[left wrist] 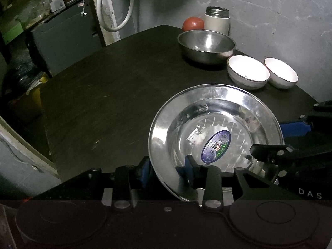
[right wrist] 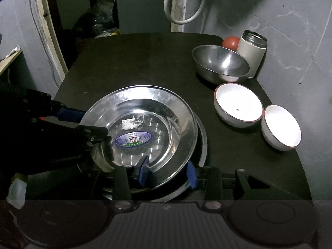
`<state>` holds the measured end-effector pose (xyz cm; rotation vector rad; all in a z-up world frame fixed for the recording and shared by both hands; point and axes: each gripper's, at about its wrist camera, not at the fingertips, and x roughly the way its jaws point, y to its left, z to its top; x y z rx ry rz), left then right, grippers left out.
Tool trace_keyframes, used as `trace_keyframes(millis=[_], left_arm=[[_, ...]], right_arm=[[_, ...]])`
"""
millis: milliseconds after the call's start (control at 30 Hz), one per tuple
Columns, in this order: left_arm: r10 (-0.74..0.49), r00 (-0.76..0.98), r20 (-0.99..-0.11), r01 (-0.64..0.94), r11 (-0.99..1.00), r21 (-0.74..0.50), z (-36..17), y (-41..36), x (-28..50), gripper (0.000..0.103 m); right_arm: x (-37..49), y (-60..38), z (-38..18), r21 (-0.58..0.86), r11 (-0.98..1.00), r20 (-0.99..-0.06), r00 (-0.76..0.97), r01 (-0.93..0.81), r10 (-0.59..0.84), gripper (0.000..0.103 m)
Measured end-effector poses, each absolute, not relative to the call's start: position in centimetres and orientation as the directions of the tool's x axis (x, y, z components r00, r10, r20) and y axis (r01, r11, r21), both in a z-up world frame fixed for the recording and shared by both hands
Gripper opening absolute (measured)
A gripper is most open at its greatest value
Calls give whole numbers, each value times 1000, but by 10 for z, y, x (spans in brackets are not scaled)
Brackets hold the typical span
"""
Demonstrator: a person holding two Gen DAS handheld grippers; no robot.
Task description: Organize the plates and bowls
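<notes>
Steel plate [left wrist: 215, 132] on dark tabletop [left wrist: 108, 108], left tool [left wrist: 168, 171] clamped on its near rim, right tool [right wrist: 168, 171] clamped on its other edge; steel bowl [left wrist: 206, 46] and two white bowls [left wrist: 248, 71] behind

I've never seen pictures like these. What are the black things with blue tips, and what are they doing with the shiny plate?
They are grabbing tools that a person carries, one in each hand, each with a small camera looking along its two fingers. One picture is from the left hand-held gripper, the other from the right hand-held gripper. Both pinch the rim of the steel plate, with another plate underneath. On the black table also sit a steel bowl, two white bowls, a flask and something round and red.
</notes>
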<state>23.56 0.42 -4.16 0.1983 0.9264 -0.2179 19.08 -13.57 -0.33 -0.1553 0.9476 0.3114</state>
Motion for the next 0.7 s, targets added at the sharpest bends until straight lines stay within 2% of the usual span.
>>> trace_keyframes(millis=[567, 700], left_arm=[[-110, 566, -817, 300, 950, 81, -45, -1, 237, 40], [-113, 573, -812, 294, 953, 75, -43, 1, 238, 43]], right_arm=[[189, -133, -3, -72, 938, -824, 550, -339, 136, 51], [190, -138, -5, -63, 943, -825, 548, -326, 134, 58]])
